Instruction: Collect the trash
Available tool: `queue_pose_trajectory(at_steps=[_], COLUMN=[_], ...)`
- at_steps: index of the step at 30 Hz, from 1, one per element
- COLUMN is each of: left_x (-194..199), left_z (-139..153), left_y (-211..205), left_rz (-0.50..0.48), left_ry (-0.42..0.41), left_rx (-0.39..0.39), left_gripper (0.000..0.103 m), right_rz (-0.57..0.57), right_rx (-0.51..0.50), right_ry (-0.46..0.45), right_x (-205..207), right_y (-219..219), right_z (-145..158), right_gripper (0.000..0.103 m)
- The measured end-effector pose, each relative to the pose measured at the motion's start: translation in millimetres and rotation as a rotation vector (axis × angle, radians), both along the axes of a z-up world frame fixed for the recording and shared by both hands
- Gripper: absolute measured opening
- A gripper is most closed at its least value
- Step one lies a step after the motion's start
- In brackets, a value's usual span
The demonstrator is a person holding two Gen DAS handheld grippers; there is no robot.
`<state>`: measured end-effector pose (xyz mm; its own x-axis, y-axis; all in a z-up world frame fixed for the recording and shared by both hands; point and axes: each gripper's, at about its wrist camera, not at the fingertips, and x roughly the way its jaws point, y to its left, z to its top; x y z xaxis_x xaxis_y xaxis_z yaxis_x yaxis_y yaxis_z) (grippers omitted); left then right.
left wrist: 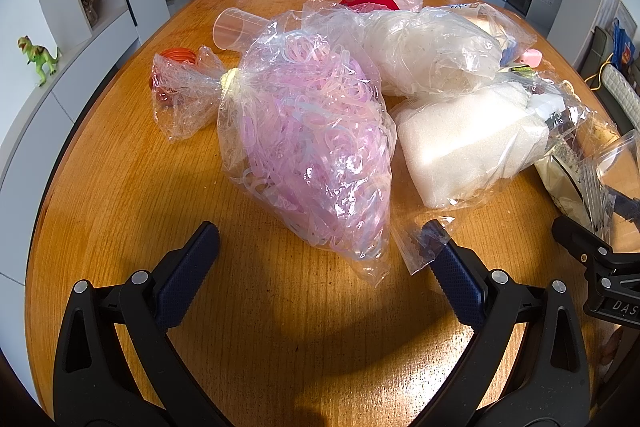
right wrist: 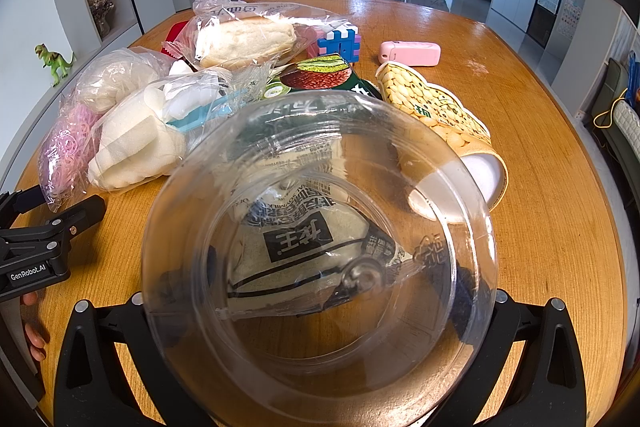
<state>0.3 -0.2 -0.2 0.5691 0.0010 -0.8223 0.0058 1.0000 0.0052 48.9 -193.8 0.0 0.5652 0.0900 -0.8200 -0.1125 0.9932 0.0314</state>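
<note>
Clear plastic bowl (right wrist: pixel 320 247) pinched by right gripper (right wrist: pixel 320 307), left gripper (left wrist: pixel 320 239) spread, low over table (left wrist: pixel 120 187).

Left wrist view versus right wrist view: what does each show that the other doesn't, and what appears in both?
Only the left wrist view shows the measuring cup and orange lid. Only the right wrist view shows the clear plastic cup in the right gripper, the puzzle cube and corn-print paper cup. Both show the bag of pink rubber bands and bagged foam.

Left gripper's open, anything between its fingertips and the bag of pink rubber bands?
No object: in the left wrist view only bare wooden table separates the left gripper from the bag of pink rubber bands, whose near end nearly reaches the fingertips.
</note>
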Motion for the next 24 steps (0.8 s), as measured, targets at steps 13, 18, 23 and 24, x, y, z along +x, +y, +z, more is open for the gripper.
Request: queue_pose_trajectory(at_steps=[13,18,23,24], left_x=[3.3,6.4,4.2,4.2], left_z=[0.2,-0.2,0.3,0.2], left_y=[-1.4,-2.8,-1.5,-1.6], left_rz=[0.005,0.005,0.010,0.010], left_ry=[0.001,0.001,0.000,0.000], left_rx=[-0.001,0.000,-0.001,-0.001], left_gripper=[0.097,0.097,0.097,0.097], right_rz=[0.000,-0.012,-0.014,-0.014], right_rx=[0.001,0.000,0.000,0.002], right_ry=[0.000,0.000,0.000,0.000], right_x=[0.3,1.1,0.8,-0.3], right_y=[-0.5,-0.6,-1.0,-1.2], right_z=[-0.1,-0.6,-1.4,-2.0], right_gripper=[0.101,0.101,0.101,0.101])
